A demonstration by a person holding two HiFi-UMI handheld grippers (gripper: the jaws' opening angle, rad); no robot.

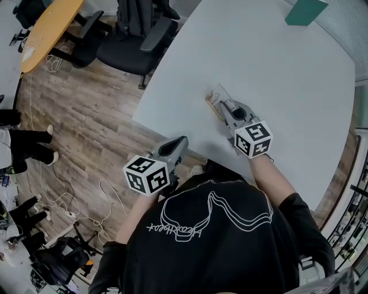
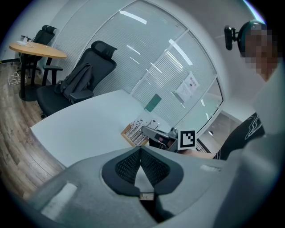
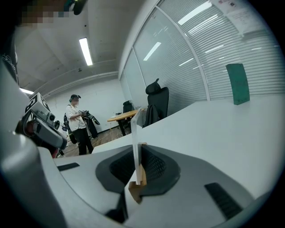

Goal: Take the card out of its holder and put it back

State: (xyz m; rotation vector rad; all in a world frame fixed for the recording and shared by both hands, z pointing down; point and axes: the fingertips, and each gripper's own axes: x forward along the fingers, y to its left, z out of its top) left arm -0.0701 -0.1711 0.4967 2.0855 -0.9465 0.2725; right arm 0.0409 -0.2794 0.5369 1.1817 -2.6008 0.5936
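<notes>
Pinches the card (image 3: 136, 138) in the right gripper (image 1: 229, 110). In the right gripper view, at frame centre: a thin pale sheet seen edge-on, upright between the two dark pads, squeezed from both sides. Just below it, at the pads' near end: the wood-coloured holder (image 3: 141, 177), touching the card's lower edge; seated in its slot or not, cannot tell.

In the head view, just right of centre: card and holder poking out past the jaw tips toward the upper left, close above or on the white table (image 1: 287, 86), near its lower-left edge; touching or not, cannot tell. Behind the jaws, toward the lower right: the marker cube (image 1: 253, 139).

Holds the left gripper (image 1: 179, 143) at lower centre of the head view, beyond the table's edge and over the wood floor (image 1: 86, 120), well apart from the card. Pads pressed together at the tips, nothing between them, seen at the lower middle of the left gripper view. Looks across the table from there: card and holder at mid-frame, just left of the right gripper's jaws.

Elsewhere: a teal block (image 1: 305, 10) at the head view's top right, far up the table from the card; a black office chair (image 1: 135, 34) at top centre-left.
</notes>
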